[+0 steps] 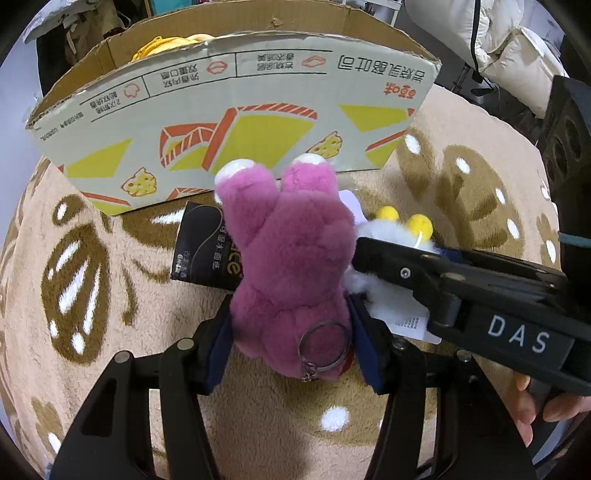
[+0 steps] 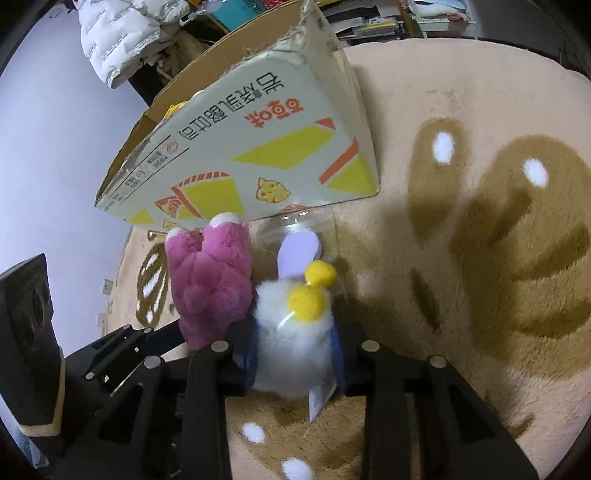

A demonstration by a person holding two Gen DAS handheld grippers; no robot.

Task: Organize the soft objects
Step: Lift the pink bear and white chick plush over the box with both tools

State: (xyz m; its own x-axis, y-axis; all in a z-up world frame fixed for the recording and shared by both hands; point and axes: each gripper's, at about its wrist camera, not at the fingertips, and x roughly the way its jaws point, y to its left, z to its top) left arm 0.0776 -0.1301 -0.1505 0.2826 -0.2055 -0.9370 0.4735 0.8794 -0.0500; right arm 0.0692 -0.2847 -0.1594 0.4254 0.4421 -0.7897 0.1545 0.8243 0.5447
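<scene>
The left gripper [image 1: 291, 332] clamps a fluffy pink plush [image 1: 291, 258] with a metal keyring; the right gripper [image 2: 295, 354], marked "DAS", clamps a fuzzy white plush [image 2: 291, 332] with round yellow feet. Both hang just before the printed cardboard box [image 1: 229, 122], over shaggy beige carpet [image 2: 461, 258].

A lived-in home room: a beige plush rug with brown leaf shapes [image 2: 461, 122] covers the floor, a white puffy down jacket [image 2: 118, 33] lies heaped behind, and cluttered bookshelves [image 2: 388, 18] stand beyond
</scene>
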